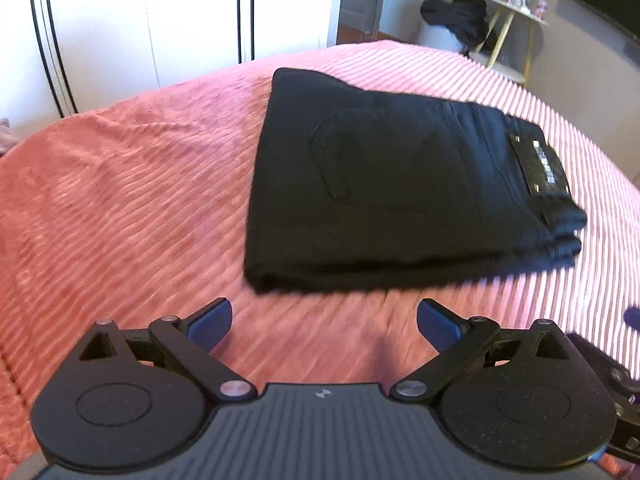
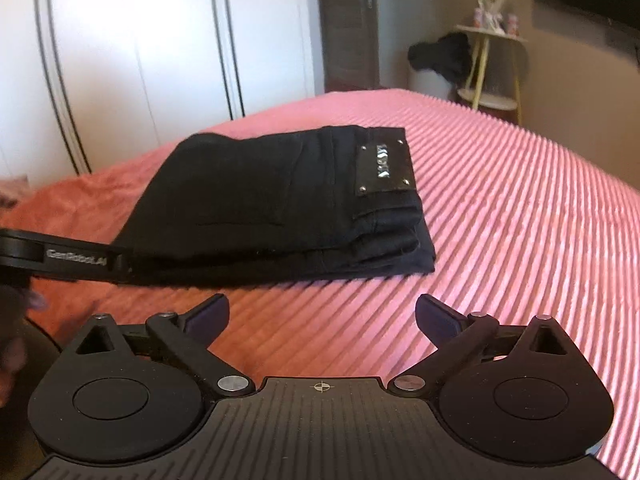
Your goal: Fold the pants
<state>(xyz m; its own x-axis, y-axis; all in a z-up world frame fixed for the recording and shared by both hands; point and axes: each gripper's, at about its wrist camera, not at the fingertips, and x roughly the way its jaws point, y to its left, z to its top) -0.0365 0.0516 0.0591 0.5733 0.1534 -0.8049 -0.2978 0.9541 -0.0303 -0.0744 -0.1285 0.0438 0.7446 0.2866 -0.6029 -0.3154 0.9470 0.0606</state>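
Black pants [image 1: 384, 184], folded into a compact stack with the waistband patch [image 2: 383, 168] uppermost, lie flat on the pink ribbed bedspread [image 1: 120, 200], apparently set down as finished work. Left tool [image 1: 324, 320] and right tool [image 2: 322, 316] hover just short of the near edge, angled downward, jaws spread wide and empty. Blur obscures whether the layers align.

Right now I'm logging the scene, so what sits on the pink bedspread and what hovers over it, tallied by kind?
Folded black pants: 1
Open tongs: 2, left tongs, right tongs
Total: 3, over one pink bedspread
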